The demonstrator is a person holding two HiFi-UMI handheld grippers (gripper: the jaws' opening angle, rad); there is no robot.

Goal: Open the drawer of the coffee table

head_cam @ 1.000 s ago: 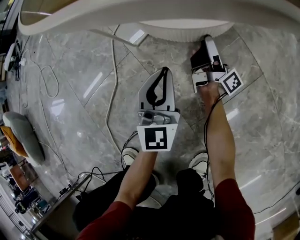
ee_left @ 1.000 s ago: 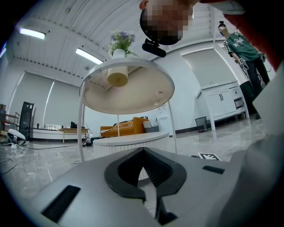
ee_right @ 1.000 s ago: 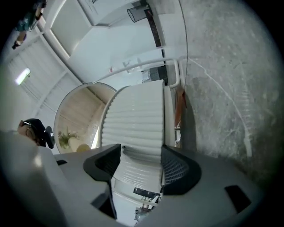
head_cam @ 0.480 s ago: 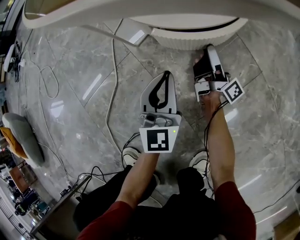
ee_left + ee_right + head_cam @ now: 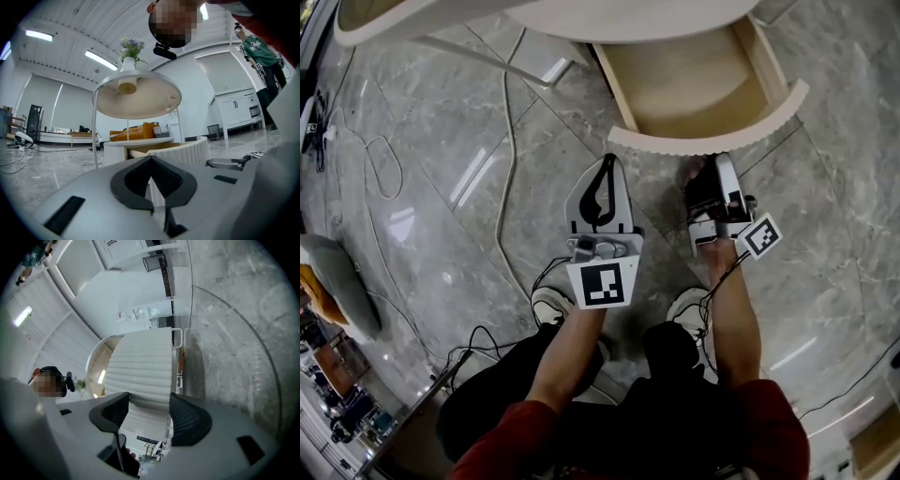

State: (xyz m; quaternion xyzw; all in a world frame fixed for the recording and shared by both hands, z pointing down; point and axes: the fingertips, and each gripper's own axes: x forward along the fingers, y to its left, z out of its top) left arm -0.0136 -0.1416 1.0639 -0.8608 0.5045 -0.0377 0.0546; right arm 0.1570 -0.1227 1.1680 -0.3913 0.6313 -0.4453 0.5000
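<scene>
At far right-centre, drawer (image 5: 694, 84) stands pulled well out, w/ right tool (image 5: 149, 399) clamped wide across its ribbed front (image 5: 703, 141), left tool (image 5: 607, 165) closed up & empty; pulling on could slip that grip or yank it clean out.

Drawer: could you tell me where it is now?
The drawer sits top centre in the head view, pulled out from under the table, front at the right hand-held gripper.
</scene>
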